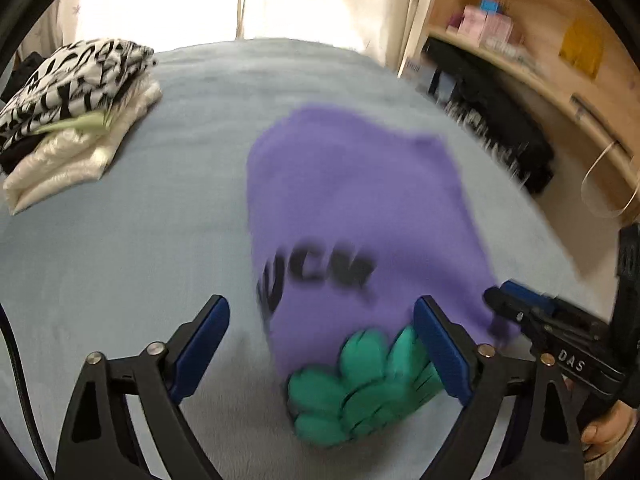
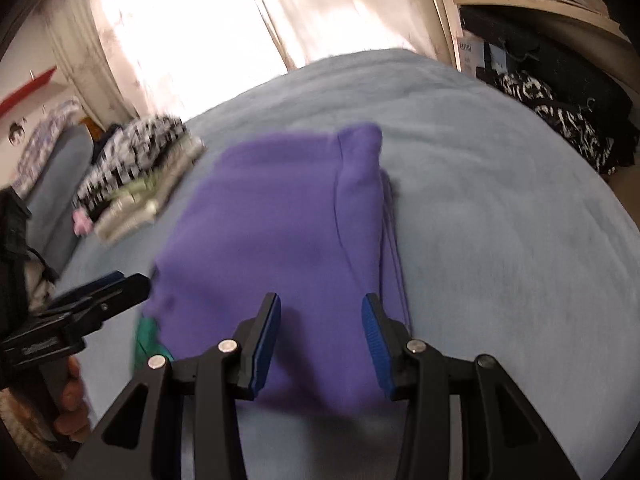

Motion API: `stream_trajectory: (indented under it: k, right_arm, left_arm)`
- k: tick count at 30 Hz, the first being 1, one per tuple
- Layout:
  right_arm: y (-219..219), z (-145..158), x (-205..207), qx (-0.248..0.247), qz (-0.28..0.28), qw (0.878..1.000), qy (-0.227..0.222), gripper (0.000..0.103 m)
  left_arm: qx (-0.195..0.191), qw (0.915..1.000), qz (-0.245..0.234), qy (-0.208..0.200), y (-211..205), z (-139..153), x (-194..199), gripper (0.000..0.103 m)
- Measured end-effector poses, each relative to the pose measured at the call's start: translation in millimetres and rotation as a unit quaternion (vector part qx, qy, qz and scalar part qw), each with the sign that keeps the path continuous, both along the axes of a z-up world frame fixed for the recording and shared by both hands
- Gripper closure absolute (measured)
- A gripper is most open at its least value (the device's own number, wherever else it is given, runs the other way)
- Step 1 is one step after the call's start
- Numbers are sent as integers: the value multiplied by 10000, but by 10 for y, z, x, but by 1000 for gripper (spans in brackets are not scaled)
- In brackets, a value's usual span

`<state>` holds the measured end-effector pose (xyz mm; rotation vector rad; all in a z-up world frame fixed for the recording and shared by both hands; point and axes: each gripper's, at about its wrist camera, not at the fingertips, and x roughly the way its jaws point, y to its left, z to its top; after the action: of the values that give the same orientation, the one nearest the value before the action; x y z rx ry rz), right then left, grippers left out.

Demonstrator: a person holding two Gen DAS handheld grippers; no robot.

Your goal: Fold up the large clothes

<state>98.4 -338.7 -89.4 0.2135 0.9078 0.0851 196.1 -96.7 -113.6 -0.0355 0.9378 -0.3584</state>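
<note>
Nearest of all, the left gripper (image 1: 320,344) hangs just over the bed (image 1: 120,240) with its blue-padded jaws spread wide; the near end of a folded purple sweatshirt (image 1: 352,208) lies below the gap, and neither pad presses on the cloth. That end carries a green leaf-shaped print (image 1: 360,396) and blurred black lettering (image 1: 320,276). Beside it, toward the bed's right edge, the right gripper (image 2: 320,340) stands over the same near end with its jaws partly apart and nothing pinched between them; the purple cloth shows below the gap. A hand (image 2: 72,396) shows at the handle of the left gripper.

The sweatshirt rests around the middle of the pale blue bed cover, folded into a thick block whose layered edges face the right side of the bed. A stack of folded clothes (image 1: 68,120) sits at the far left corner, well apart from it: a black-and-white patterned piece (image 1: 72,76) on top, cream cloth beneath. Curtains (image 2: 200,40) hang bright behind the far edge. Wooden shelves (image 1: 540,52) holding small boxes stand off the right side, and dark bags (image 1: 500,120) sit low against them.
</note>
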Motion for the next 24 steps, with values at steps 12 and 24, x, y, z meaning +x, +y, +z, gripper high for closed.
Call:
stream_trajectory:
  k: [12,24]
  right_arm:
    - [-150,-108,-150,405,-679,9966,235,57]
    - [-235,49,-687,1696,-1134,9788,170,41]
  left_arm:
    - [-402,9988,224,148,138,-59,-145,13]
    - [-624,9975,268,209,390,280,-518,13]
